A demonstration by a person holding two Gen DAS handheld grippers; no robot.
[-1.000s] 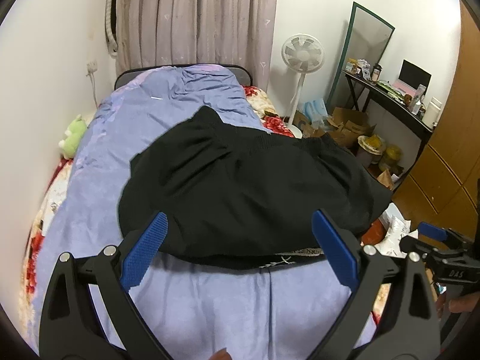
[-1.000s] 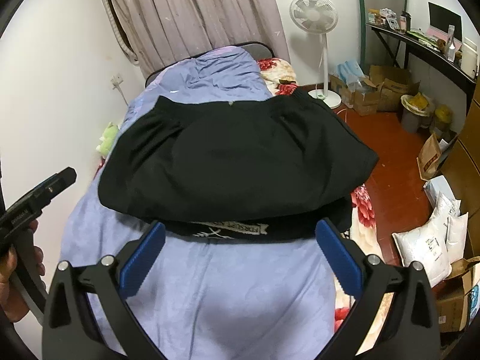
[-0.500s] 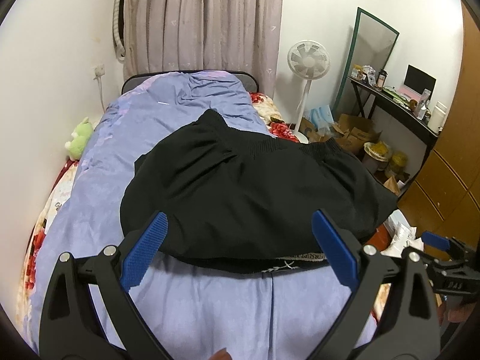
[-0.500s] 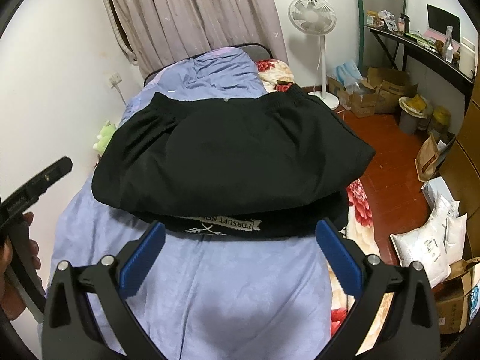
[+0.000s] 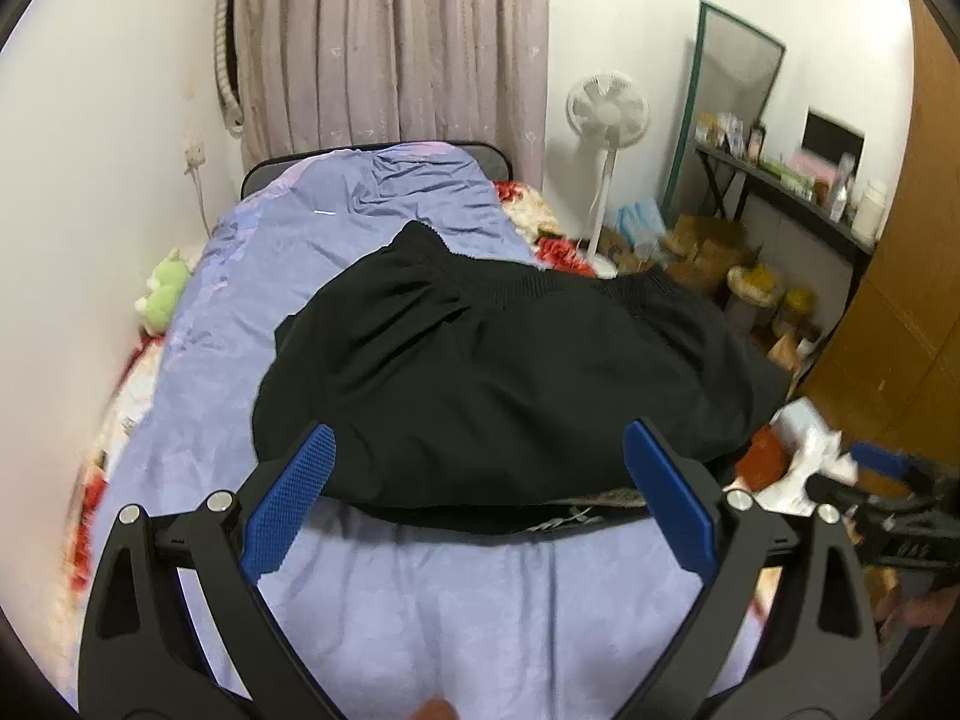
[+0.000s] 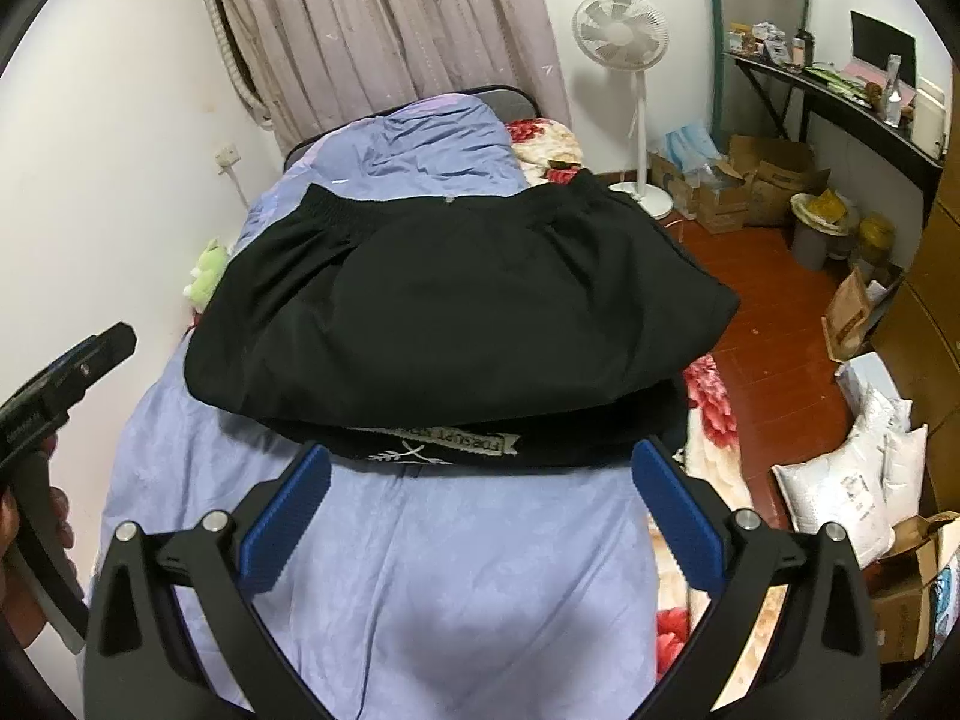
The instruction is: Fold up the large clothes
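Note:
A black garment (image 5: 498,378) (image 6: 444,306) lies folded across the blue bedspread (image 5: 420,600) (image 6: 456,576), its elastic waistband on the far side. A printed white label (image 6: 444,439) shows on the lower layer at its near edge. My left gripper (image 5: 480,498) stands open just short of that near edge, with nothing between its blue pads. My right gripper (image 6: 480,507) is open too, above the bedspread in front of the label. Each gripper also shows at the edge of the other's view, the right gripper (image 5: 888,480) at the right and the left gripper (image 6: 66,378) at the left in a hand.
A green plush toy (image 5: 162,294) lies by the left wall. Right of the bed are a white standing fan (image 6: 624,30), cardboard boxes (image 6: 756,180), white sacks (image 6: 858,480), a black desk (image 6: 840,96) and a wooden wardrobe (image 5: 900,330). Red floor shows between them.
Both views have pulled back and tilted up a little; the garment lies as before and both grippers stay open and empty.

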